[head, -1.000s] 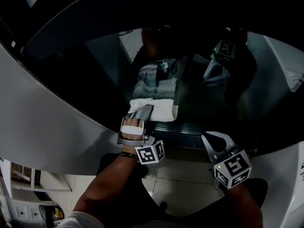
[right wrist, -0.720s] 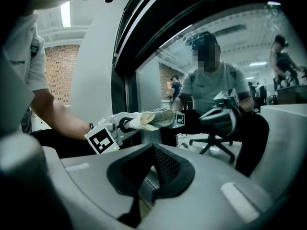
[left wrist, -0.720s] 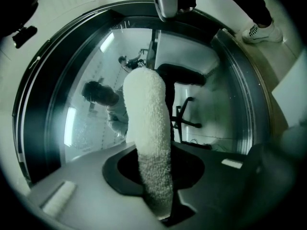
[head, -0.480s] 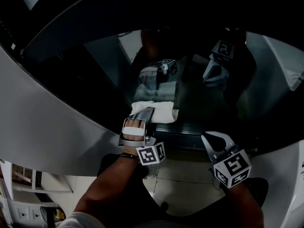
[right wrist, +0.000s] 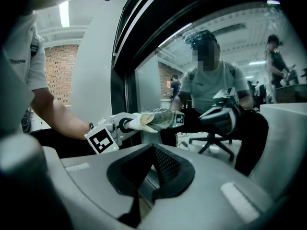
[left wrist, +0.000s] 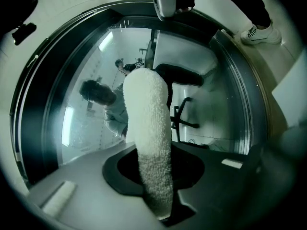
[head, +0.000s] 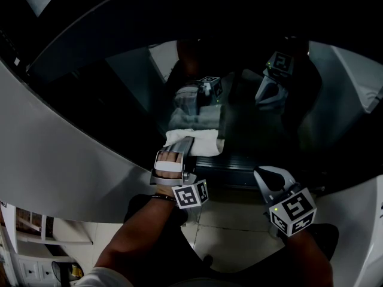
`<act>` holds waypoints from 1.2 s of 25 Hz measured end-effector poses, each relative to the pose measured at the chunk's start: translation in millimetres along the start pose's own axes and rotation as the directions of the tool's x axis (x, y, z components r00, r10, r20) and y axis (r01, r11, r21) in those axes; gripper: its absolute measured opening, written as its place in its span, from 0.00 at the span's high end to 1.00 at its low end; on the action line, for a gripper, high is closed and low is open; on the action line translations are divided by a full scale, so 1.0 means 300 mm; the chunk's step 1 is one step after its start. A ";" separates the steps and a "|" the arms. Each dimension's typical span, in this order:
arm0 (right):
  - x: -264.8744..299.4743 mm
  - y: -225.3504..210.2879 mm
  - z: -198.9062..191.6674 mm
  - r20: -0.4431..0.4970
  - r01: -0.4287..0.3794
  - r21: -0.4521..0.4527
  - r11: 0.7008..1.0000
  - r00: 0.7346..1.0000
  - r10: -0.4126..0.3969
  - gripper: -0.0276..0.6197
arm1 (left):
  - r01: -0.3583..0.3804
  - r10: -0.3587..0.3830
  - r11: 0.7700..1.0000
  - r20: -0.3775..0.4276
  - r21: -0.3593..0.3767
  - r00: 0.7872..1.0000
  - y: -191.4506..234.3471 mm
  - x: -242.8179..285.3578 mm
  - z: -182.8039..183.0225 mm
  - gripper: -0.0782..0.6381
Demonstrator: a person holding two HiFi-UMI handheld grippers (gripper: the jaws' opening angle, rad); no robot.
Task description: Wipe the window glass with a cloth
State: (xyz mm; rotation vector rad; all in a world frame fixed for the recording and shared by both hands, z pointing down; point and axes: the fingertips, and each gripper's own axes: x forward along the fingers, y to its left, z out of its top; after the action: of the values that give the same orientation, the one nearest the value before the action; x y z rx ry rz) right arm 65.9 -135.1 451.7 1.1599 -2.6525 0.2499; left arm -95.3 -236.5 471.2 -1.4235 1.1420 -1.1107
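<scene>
A white fluffy cloth [head: 195,139] is pressed flat against the dark window glass [head: 257,106] near its lower edge. My left gripper [head: 181,150] is shut on it. In the left gripper view the cloth [left wrist: 149,138] rises as a thick roll between the jaws and its top touches the glass [left wrist: 81,123]. My right gripper [head: 267,180] hangs to the right, just below the pane, shut and holding nothing. Its own view shows the left gripper [right wrist: 109,132] holding the cloth [right wrist: 143,121] on the glass [right wrist: 158,75], with my right gripper [right wrist: 152,152] short of the frame.
A wide grey curved frame [head: 60,160] surrounds the window. Pale floor tiles [head: 230,226] lie below, and white shelving [head: 27,241] stands at the lower left. The glass mirrors both grippers and a seated person. An office chair [left wrist: 184,118] shows in the pane.
</scene>
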 end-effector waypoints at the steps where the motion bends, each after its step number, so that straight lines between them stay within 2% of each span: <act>1: 0.001 -0.003 -0.004 -0.001 0.001 0.003 1.000 1.000 -0.001 0.95 | -0.002 0.002 1.000 -0.001 -0.003 1.000 0.001 0.002 -0.001 0.75; 9: 0.004 -0.026 -0.034 -0.015 0.013 0.010 1.000 1.000 -0.013 0.95 | 0.016 -0.016 1.000 -0.020 -0.008 1.000 -0.010 0.013 -0.012 0.75; 19: -0.016 -0.045 -0.036 -0.010 0.033 0.025 0.999 0.999 -0.033 0.95 | 0.120 -0.123 0.992 -0.069 -0.048 0.990 -0.029 0.017 -0.027 0.75; 23: -0.033 -0.041 -0.036 -0.005 0.035 0.018 0.999 0.999 -0.035 0.95 | 0.230 -0.237 0.968 -0.072 -0.097 0.969 -0.040 0.011 -0.020 0.75; 27: -0.017 -0.059 -0.082 -0.013 0.034 0.025 0.999 0.999 -0.034 0.95 | 0.356 -0.369 0.926 -0.099 -0.126 0.924 -0.048 0.009 -0.024 0.75; 30: -0.006 -0.067 -0.092 -0.028 0.035 0.044 0.998 0.999 -0.034 0.95 | 0.398 -0.412 0.908 -0.109 -0.129 0.905 0.011 -0.024 -0.003 0.75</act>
State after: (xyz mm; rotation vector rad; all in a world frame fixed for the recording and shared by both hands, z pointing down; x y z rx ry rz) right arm 85.8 -140.4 478.9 1.2062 -2.6129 0.3182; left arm -97.6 -229.7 467.4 -1.7436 1.0314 -1.4740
